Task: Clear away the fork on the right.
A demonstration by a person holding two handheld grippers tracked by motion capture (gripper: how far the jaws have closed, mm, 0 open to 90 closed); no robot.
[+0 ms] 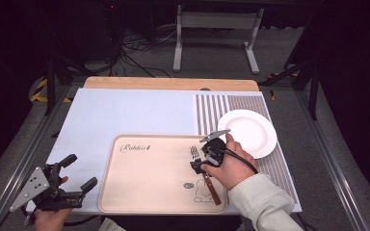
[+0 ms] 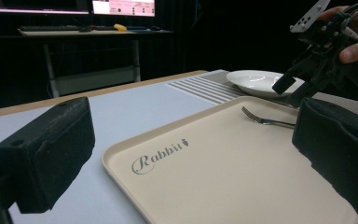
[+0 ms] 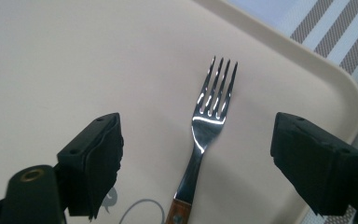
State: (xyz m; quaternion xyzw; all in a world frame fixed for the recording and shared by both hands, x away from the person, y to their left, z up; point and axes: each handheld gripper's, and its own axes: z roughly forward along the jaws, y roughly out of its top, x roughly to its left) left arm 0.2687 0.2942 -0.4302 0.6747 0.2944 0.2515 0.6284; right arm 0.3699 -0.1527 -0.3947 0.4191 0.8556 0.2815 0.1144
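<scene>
A fork [image 1: 212, 187] with a brown handle lies on the beige tray [image 1: 139, 192], tines pointing away from me. My right gripper [image 1: 200, 161] hovers over the fork's neck, held in a hand. Seen along the right jaws, the fork [image 3: 209, 116] lies flat on the tray [image 3: 74, 70] between them. The right gripper [image 3: 198, 135] is open, its pads well clear of the fork on both sides. My left gripper [image 1: 83, 171] rests at the table's front left corner, open and empty. From there I see the tray [image 2: 121, 158], the fork [image 2: 261, 119] and the right gripper [image 2: 303, 84].
A white plate [image 1: 248, 132] sits on a striped placemat [image 1: 212, 110] just beyond the tray's right end. A pale blue mat [image 1: 125, 115] covers the table's left and middle. A metal stand's legs [image 1: 217, 43] are on the floor behind the table.
</scene>
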